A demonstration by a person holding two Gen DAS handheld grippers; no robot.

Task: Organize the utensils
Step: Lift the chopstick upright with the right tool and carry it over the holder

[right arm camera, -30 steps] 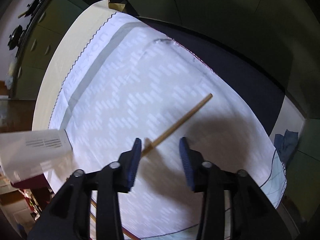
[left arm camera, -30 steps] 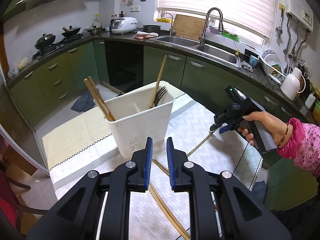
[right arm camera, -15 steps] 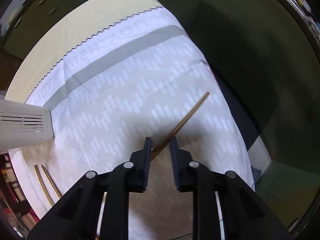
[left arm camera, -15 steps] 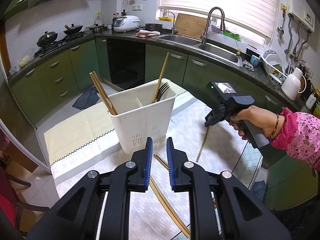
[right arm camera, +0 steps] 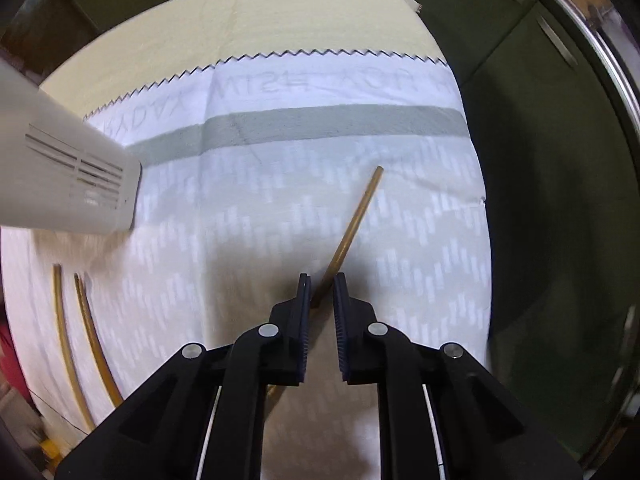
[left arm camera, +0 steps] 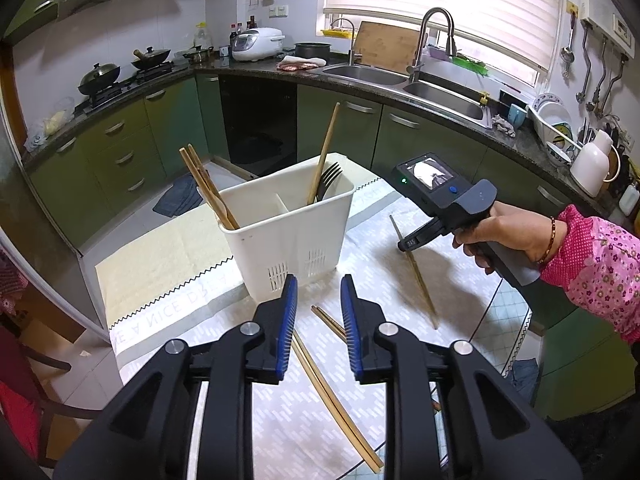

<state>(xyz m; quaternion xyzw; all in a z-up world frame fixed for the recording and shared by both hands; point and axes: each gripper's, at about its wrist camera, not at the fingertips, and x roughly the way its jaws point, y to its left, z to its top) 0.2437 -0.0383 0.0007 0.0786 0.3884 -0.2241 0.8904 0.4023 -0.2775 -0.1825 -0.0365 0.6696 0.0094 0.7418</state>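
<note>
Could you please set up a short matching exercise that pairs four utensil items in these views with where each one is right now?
Items:
1. black fork
2. single chopstick
3. chopstick pair
4. white utensil caddy

Places:
A. lying loose on the tablecloth
B. standing on the tablecloth
C. between the right gripper fingers
D. inside the caddy

Pairs: 1-D, 2-C, 3-A, 4-B

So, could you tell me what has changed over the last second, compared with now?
The right gripper, open a second ago, has shut on the single chopstick and tilted one end up off the tablecloth. The left gripper has opened a little wider. The white caddy and the chopstick pair stayed put.
</note>
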